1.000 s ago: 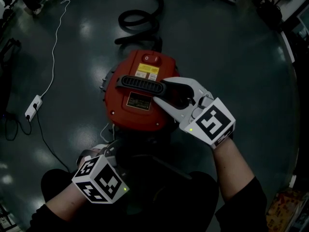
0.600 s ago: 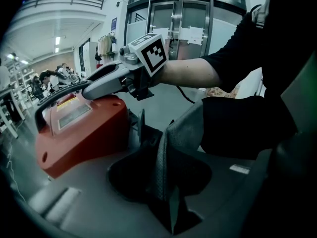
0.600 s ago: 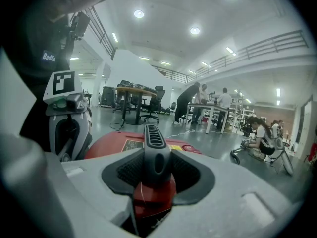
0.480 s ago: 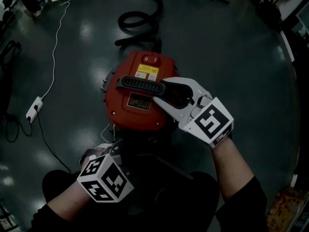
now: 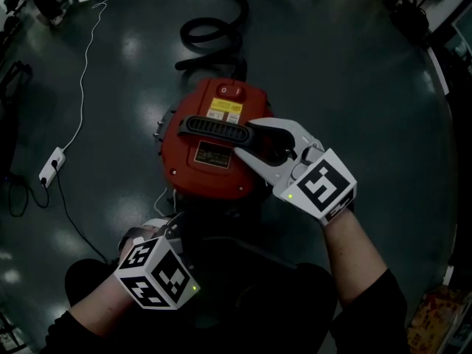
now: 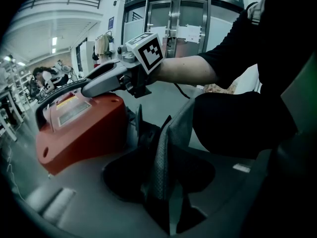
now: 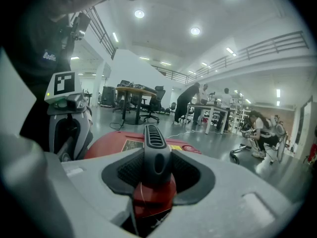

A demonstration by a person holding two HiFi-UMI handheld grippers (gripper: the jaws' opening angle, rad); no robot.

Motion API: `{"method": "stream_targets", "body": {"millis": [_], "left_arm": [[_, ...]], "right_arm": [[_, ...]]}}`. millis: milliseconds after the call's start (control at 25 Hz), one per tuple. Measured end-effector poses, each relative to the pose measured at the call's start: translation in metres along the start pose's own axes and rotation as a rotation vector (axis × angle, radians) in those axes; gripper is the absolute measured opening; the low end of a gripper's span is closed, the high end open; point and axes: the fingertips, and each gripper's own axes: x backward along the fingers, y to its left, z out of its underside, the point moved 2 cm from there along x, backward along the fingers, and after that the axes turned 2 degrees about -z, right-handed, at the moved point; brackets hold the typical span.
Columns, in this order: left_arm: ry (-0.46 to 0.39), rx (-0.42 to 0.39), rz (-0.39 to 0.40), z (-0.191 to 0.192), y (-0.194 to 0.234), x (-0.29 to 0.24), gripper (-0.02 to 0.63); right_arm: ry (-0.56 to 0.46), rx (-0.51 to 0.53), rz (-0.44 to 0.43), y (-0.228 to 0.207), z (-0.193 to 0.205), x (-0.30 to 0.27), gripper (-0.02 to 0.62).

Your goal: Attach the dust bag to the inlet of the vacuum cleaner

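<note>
The red vacuum cleaner stands on the floor in front of me, a black handle across its lid. My right gripper is shut on that handle, which fills the space between its pads. My left gripper is low at the near left, close to my lap, with its jaws hidden in the head view. In the left gripper view, a fold of the grey dust bag stands upright between the jaws. The left gripper has just been opening, and its pads are now apart from the fabric.
A black hose coils on the floor behind the vacuum. A white power strip with its cable lies at the left. People work at tables in the background, and glass doors show beyond my arm.
</note>
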Motion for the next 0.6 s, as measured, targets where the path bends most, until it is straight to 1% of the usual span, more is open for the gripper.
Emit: {"method": "stream_targets", "body": {"millis": [280,600], "left_arm": [[-0.011,-0.012,0.027,-0.003,-0.005,0.006,0.163],[-0.016,-0.025,0.027,-0.002,-0.008,0.018,0.176]], "right_arm": [[0.005,-0.002,0.006,0.0,0.001,0.0,0.153],[0.02,0.021,0.025,0.0,0.0,0.001,0.158]]}}
